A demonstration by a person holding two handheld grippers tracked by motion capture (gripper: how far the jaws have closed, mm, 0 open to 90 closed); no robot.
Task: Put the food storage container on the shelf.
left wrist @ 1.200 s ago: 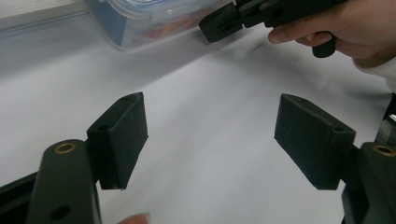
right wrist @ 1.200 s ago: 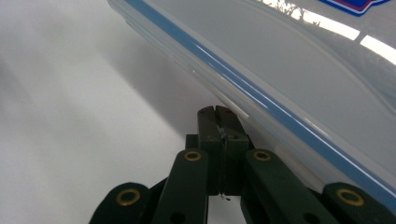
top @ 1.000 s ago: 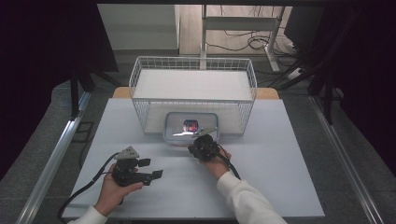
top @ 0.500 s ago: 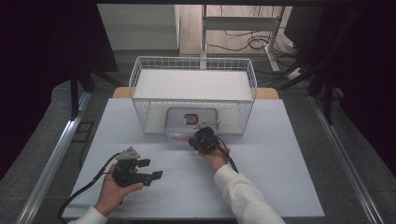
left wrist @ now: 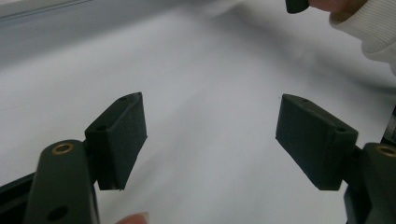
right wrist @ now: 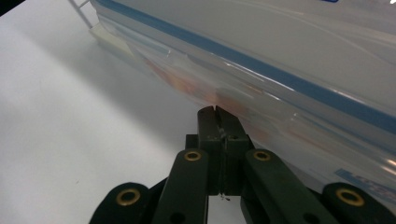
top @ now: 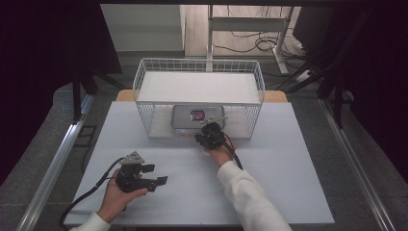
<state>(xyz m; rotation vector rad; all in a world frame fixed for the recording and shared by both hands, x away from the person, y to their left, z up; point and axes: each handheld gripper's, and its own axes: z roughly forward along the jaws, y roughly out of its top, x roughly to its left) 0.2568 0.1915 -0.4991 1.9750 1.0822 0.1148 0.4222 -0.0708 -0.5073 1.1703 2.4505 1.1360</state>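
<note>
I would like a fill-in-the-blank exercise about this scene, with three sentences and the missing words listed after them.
1. The jaws of the left gripper stand ____, with nothing between them.
2. The jaws of the right gripper are pressed ____, right at the clear plastic container.
3. The container sits under the upper shelf of a white ____ rack on the table.

Missing words: open; together; wire

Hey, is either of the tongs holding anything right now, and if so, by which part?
The left tongs are open, holding nothing. The right tongs are closed at the near edge of the clear plastic bag; whether they pinch it cannot be told.
</note>
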